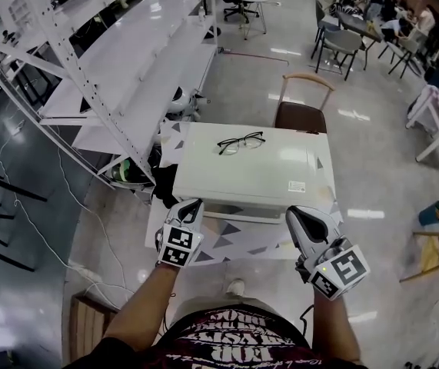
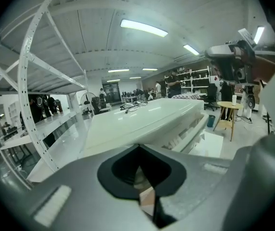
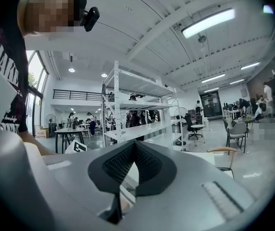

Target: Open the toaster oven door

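Floor: polished grey concrete (image 1: pixel 373 167), open to the right of your work spot; cables trail over it on the left. Your left gripper (image 1: pixel 194 204) and right gripper (image 1: pixel 296 214) hover over the near edge of a small table (image 1: pixel 234 244) with a triangle-patterned cover, one toward each front corner of the toaster oven (image 1: pixel 257 171). Neither touches it, as far as the head view shows.

The gripper views show both pairs of jaws together at the tips, with nothing between them.

The oven is white, sits square on the table, and fills most of it. Its front faces you. The door face is so foreshortened from above that only a thin strip shows; the handle is hard to make out.

Glasses (image 1: pixel 241 142) lie on the oven's top, toward the back. A wooden chair (image 1: pixel 301 114) stands just behind the table. The corner of a white shelving rack (image 1: pixel 127 60) crowds the back left. Far desks with seated people are cut off at the top right.
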